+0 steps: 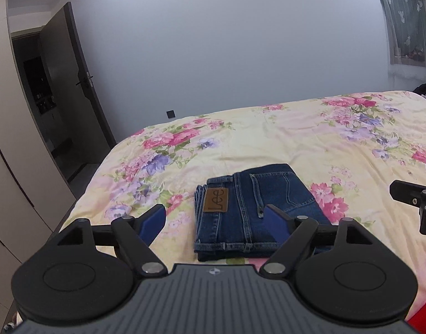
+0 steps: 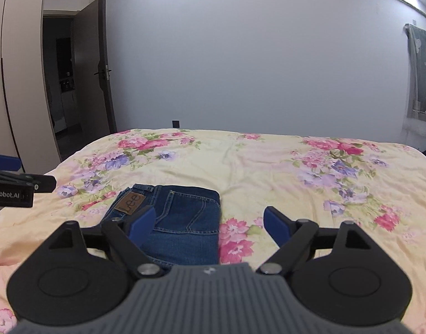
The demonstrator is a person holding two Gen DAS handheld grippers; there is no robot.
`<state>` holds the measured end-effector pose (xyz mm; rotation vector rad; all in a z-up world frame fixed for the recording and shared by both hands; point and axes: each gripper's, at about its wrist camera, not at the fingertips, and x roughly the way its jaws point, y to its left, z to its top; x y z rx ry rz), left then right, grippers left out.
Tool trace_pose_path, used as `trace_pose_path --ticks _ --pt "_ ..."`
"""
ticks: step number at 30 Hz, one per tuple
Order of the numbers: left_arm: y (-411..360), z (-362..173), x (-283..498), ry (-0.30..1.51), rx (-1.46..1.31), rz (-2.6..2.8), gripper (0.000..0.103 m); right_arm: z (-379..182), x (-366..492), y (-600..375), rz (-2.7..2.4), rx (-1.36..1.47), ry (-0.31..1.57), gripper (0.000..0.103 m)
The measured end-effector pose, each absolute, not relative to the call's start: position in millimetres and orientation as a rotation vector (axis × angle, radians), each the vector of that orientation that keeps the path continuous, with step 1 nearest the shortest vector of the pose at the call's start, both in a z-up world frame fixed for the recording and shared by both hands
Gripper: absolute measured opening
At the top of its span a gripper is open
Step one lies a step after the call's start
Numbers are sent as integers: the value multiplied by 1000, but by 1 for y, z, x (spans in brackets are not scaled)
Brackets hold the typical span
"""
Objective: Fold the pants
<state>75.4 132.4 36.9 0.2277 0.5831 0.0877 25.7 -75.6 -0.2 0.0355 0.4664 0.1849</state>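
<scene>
Currently the jeans (image 1: 254, 208) lie folded on the bed (image 1: 282, 139), long axis running away from the cameras, directly ahead of the empty, wide-open left gripper (image 1: 214, 220) and left of the equally wide, empty right gripper (image 2: 210, 222).

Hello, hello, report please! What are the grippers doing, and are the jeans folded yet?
Left hand-held gripper open, empty. Right hand-held gripper open, empty. Jeans folded in a neat stack on the bed. Nothing in the way.
</scene>
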Motion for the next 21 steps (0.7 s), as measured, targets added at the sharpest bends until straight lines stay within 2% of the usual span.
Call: trace_pose_path --ticks 6,13,21 --pt "119 12 49 604 144 119 94 -19 -5 -81 135 37 440 81" --pt "113 -18 44 661 99 128 94 -51 -12 -83 114 56 507 81" --pt "103 -29 45 706 108 120 94 -70 -7 -86 110 61 573 81"
